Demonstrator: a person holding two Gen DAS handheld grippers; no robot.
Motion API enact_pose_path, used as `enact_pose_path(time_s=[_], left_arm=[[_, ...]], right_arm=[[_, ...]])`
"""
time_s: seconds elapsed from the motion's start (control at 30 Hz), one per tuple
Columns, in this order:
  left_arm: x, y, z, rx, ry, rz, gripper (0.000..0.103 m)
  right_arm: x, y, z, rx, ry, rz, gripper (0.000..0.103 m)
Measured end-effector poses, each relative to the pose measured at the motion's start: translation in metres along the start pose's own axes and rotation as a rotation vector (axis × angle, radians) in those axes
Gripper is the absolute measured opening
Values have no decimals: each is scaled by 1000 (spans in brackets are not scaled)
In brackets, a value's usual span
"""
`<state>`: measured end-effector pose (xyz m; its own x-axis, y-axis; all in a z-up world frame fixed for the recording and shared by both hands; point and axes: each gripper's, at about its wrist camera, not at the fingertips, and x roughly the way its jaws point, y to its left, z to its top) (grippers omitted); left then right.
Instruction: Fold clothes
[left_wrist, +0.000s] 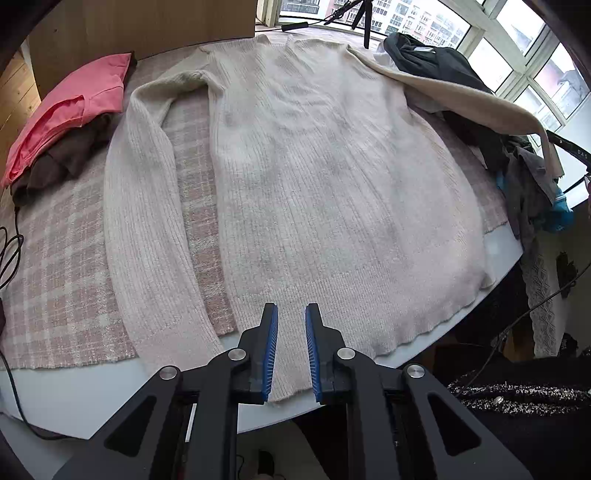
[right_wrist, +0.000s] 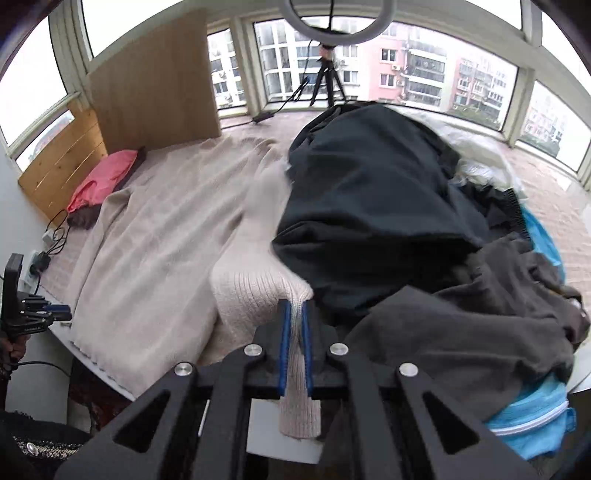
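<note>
The right tongs (right_wrist: 294, 321) are pinching the cuff (right_wrist: 295, 369) at lower centre — carrying it across the sweater (left_wrist: 314, 184) wants steady tension — while the left tongs (left_wrist: 291, 350) are hovering slightly apart, empty, over the hem.

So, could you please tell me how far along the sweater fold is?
Done: the cream sweater lies spread flat; a pink folded garment sits aside. In hand: the right gripper is shut on one sleeve cuff, lifted. Left: the left gripper holds nothing; no fold made, and the dark pile waits.
</note>
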<state>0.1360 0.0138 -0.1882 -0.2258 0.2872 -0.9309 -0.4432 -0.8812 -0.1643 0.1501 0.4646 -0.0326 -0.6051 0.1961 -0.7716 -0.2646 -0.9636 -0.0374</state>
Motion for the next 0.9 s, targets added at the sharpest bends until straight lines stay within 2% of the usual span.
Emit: enact_pose_path(time_s=[0.1,0.2,0.23,0.27,0.3,0.37,0.5,0.63,0.73,0.8,0.83,0.87,0.9], left_arm=[[-8,17,-1,-40,-27,41,16],[-20,44,-6,-99,-50,116,21],[-23,55,-7,-119,-50,138,27],[-26,67,-7,-140,-50,159,33],[-29,78,-7,-161,-50,181,33],[-28,96,-8,-193,-48,195,33],[-12,121,-6,-243,-29,196,33],[8,133,-13,-275,25,121,33],[24,124,-15,-234,45,91,33],[27,116,-11,-175,22,117,33],[29,111,-10,-146,10,131,31],[29,111,-8,-141,4,119,11],[28,110,-7,-138,-2,105,7]], right_arm=[[15,-52,23,30,90,-254,8],[4,-67,32,37,53,-284,9],[0,-71,35,40,36,-288,11],[-3,-62,39,34,19,-249,20],[-6,-49,44,24,4,-195,35],[-7,-18,52,-3,-13,-80,42],[4,65,75,-108,1,189,42],[25,152,104,-194,25,345,42],[47,215,118,-282,49,372,42],[65,247,125,-309,75,400,42],[74,260,129,-312,86,414,42],[83,272,133,-315,97,429,42],[92,284,137,-318,109,444,42]])
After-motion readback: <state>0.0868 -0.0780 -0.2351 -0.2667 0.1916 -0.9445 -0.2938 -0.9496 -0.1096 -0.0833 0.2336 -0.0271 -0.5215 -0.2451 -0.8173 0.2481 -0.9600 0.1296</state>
